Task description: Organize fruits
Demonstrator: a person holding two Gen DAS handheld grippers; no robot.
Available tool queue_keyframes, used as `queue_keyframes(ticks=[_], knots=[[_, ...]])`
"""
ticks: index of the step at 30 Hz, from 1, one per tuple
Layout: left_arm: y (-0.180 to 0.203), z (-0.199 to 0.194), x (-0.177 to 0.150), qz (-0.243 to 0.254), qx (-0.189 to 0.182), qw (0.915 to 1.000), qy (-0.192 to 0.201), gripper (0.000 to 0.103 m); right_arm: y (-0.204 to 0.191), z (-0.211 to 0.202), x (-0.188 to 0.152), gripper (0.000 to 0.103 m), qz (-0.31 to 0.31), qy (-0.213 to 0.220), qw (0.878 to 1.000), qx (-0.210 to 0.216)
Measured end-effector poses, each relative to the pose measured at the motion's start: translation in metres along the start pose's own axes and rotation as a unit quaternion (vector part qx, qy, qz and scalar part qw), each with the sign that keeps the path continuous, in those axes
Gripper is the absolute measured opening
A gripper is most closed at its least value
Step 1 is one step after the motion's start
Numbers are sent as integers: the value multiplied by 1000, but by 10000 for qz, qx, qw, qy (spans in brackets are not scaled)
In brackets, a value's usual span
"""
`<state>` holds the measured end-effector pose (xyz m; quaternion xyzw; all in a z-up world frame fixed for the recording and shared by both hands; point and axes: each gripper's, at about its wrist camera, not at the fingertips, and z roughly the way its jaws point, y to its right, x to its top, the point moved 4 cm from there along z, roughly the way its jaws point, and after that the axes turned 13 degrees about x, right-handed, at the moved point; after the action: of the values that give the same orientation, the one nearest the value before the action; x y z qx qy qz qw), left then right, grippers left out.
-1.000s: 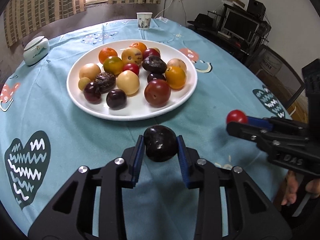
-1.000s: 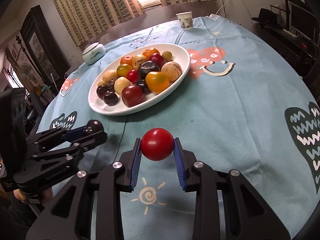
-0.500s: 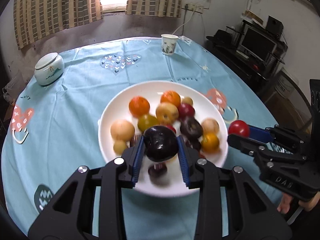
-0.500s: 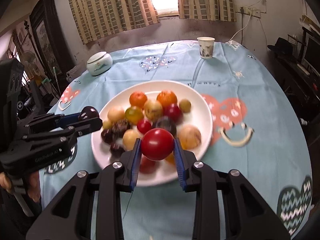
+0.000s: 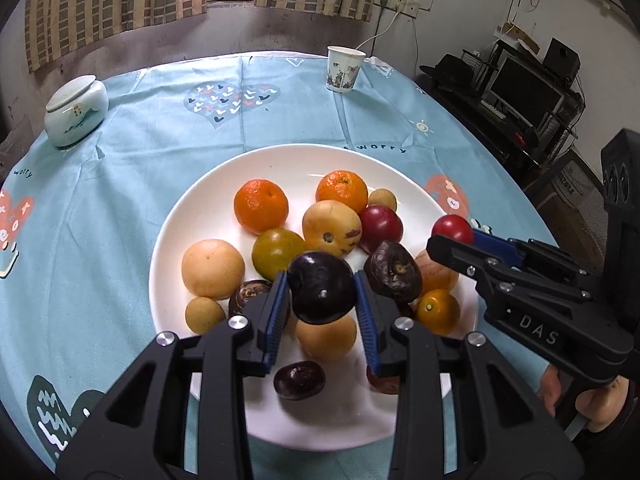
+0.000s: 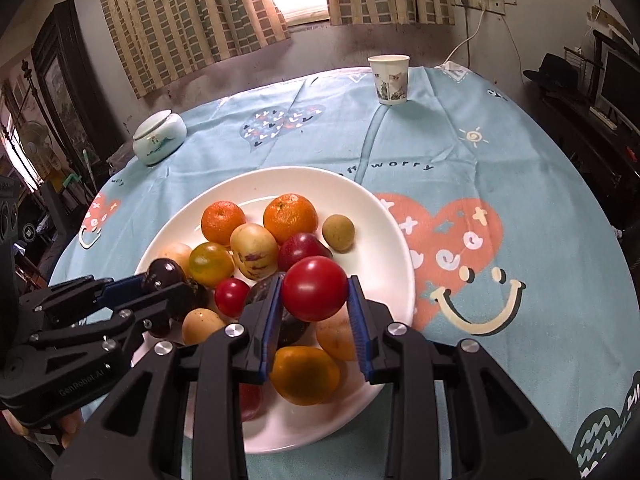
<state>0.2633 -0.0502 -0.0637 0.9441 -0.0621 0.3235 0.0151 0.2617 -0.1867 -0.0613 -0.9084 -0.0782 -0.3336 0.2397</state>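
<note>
Dark plum and red tomato held over the plate

Blue pads of my left gripper (image 5: 322,300) are clamped on a dark plum (image 5: 322,293). My right gripper (image 6: 314,300) is clamped on a red tomato (image 6: 314,288). Both fruits hang above the white plate (image 5: 192,216), clear of the heap on it: two tangerines (image 5: 261,210), yellow and dark fruits. The plate sits on a blue tablecloth (image 5: 120,168). A paper cup (image 5: 345,69) and a lidded jar (image 5: 76,110) stand at the table's far edge.
</note>
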Motion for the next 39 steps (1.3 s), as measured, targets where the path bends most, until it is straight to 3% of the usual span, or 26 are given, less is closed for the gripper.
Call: queue_keyframes(ticks=[9,10,11,12,16,19,20,21,24,26,27,34,39], knots=[[3,6,-5,1,11,10000,-87,37,4,10,3,34,118,-81,9999,-40],[2,5,-4,-10,18,10000,-62,42,4,10,3,37,122,-74,9999,-36],[1,3,-4,-58,40,10000,-1,58,4,8,4,59,125,-44,9999,-63],[-2,0,-3,-125,81,9999,77,64,4,4,5,67,133,70,9997,-190],[-7,-6,-3,-203,84,9997,136,68,4,-5,6,68,31,279,9992,-281],[-10,-8,-7,-204,154,9996,92,77,8,-4,1,68,92,163,9993,-316],[-12,-10,-8,-217,211,9995,87,85,10,-4,0,68,99,140,9992,-359],[-13,-12,-9,-249,258,9993,105,91,11,-5,0,68,95,149,9989,-424],[-18,-20,-10,-302,349,9988,183,97,15,-11,2,69,-49,343,9954,-890],[-20,-25,-12,-299,495,9980,254,99,17,-15,3,97,-151,477,9917,-1184],[-21,-26,-13,-286,553,9977,269,99,18,-18,3,102,-183,587,9900,-1267],[-26,-43,-29,-438,717,9961,262,99,13,-36,8,102,-459,1183,9787,-1613],[-28,-70,-59,-483,869,9946,306,99,7,-38,7,102,-674,1327,9754,-1626]])
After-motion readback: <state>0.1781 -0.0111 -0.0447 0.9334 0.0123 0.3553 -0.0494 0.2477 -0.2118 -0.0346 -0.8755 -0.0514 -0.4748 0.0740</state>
